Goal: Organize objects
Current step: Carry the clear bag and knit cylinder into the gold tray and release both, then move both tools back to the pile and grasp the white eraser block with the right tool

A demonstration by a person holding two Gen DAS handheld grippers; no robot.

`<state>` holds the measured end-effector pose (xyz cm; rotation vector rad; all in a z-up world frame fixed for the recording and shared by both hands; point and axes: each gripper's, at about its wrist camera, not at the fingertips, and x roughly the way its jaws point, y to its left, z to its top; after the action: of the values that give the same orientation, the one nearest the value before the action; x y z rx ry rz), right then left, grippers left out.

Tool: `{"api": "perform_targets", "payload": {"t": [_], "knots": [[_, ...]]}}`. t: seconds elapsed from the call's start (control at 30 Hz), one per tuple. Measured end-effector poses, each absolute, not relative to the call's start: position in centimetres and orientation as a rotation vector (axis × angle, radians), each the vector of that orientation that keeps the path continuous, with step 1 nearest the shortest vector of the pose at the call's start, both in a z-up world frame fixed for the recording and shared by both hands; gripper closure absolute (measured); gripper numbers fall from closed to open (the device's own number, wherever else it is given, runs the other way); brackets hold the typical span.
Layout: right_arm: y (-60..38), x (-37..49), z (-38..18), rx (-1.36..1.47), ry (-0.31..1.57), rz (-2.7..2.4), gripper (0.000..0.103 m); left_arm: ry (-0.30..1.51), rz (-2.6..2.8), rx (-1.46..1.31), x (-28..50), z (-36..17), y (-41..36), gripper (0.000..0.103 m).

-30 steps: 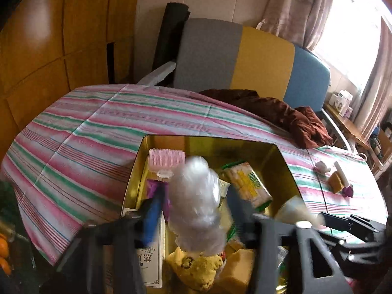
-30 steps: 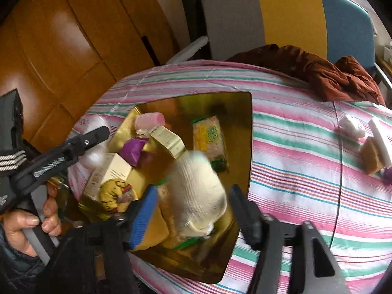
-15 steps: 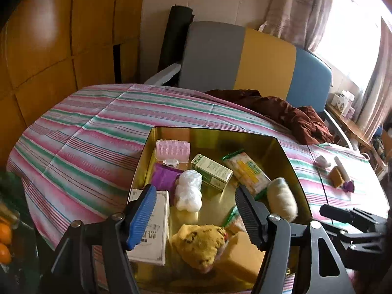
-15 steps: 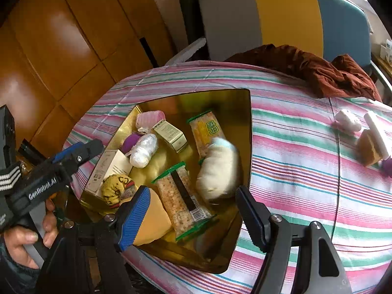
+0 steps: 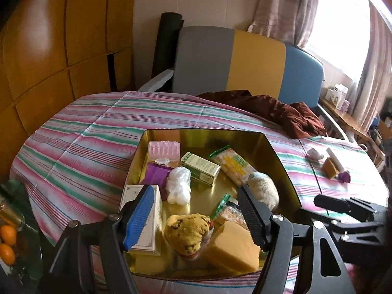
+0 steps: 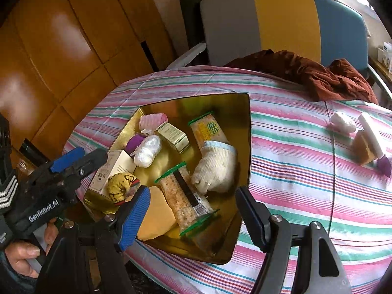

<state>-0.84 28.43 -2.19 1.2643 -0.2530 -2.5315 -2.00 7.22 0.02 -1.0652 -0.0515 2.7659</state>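
Note:
A gold tin box (image 5: 205, 134) (image 6: 242, 112) sits on the striped tablecloth and holds several things: a clear plastic bundle (image 5: 178, 188) (image 6: 147, 150), a cream sock (image 5: 264, 191) (image 6: 216, 169), cracker packs (image 6: 186, 196), a green carton (image 5: 201, 169), a yellow plush (image 5: 187, 230) and a yellow sponge (image 5: 231, 246). My left gripper (image 5: 196, 218) is open and empty above the box's near end. My right gripper (image 6: 191, 218) is open and empty over the box's near edge. The left gripper also shows at the left of the right wrist view (image 6: 78, 158).
A white bundle (image 6: 343, 122), a white stick on a tan block (image 6: 367, 144) and a purple piece (image 6: 383, 166) lie on the cloth to the right. A brown garment (image 6: 306, 73) lies at the table's far edge before a grey, yellow and blue chair (image 5: 245, 58). Oranges (image 5: 7, 242) sit low left.
The left gripper has let go of the plastic bundle and the right of the cream sock. Both now lie in the box, and both grippers have drawn back and up.

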Motion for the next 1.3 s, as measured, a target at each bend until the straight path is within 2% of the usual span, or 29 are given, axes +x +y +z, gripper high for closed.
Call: {"api": "perform_targets", "payload": {"t": [0.53,0.97,1.17,1.3], "knots": [[32.4,-0.1,-1.7,1.292,-0.315,-2.63,0.03,0.075,2.699,-1.009,-0.6,0.7,10.6,0.03],[42.4,0.4,-3.0,1.477,-0.486,-2.754,0.03,0.178,2.57,-0.998,-0.3,0.3,15.5,0.03],[48.2,-0.1,-2.4,1.513,-0.521,-2.841,0.03,0.209,2.505,-0.992,-0.2,0.1,18.0,0.03],[51.1,-1.2,-2.1,1.539,-0.476,-2.9,0.03,0.224,2.474,-0.987,-0.1,0.1,19.3,0.03]]}}
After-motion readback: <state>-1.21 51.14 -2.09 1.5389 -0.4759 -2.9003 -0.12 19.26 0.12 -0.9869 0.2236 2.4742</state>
